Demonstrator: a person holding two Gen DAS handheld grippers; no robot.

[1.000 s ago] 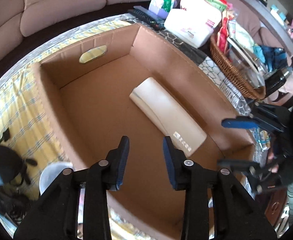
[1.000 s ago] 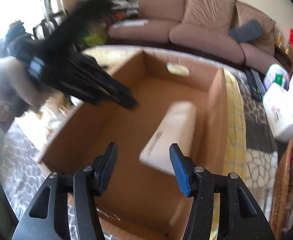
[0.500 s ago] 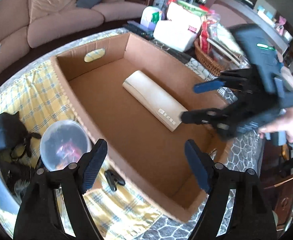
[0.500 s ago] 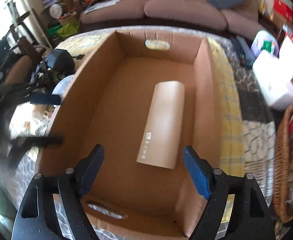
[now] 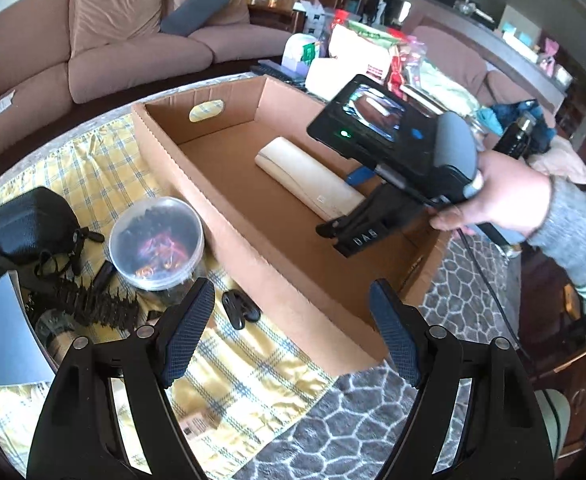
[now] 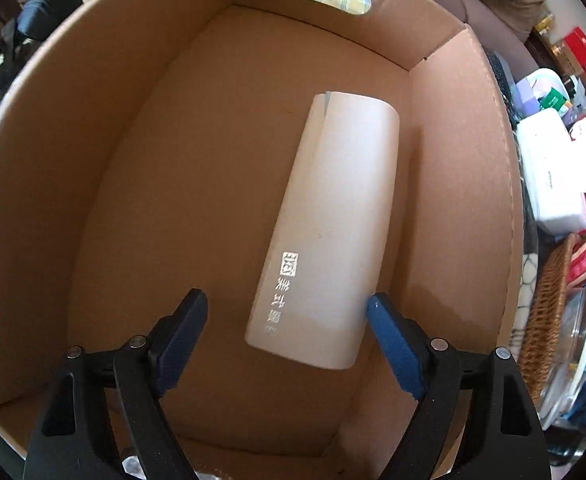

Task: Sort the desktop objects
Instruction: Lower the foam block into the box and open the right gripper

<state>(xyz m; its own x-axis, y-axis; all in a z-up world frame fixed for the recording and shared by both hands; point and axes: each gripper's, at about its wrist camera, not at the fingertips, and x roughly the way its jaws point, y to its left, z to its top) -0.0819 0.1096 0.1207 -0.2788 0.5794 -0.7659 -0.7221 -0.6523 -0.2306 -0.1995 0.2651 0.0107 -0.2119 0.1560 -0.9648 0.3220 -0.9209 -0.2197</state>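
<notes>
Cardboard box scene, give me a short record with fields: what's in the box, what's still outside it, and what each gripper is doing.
box: open cardboard box on a yellow checked cloth
inside: one cream case, lying flat near a side wall
outside, beside box: clear tub, black pouch, small black item
left gripper: open, empty, over the cloth
right gripper: open, inside the box, above the case's printed end

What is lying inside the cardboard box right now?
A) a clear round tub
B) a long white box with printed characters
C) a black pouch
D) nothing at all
B: the only thing on the floor of the cardboard box is a long white box with characters printed near one end; the pouch and the tub sit outside on the yellow cloth.
</notes>
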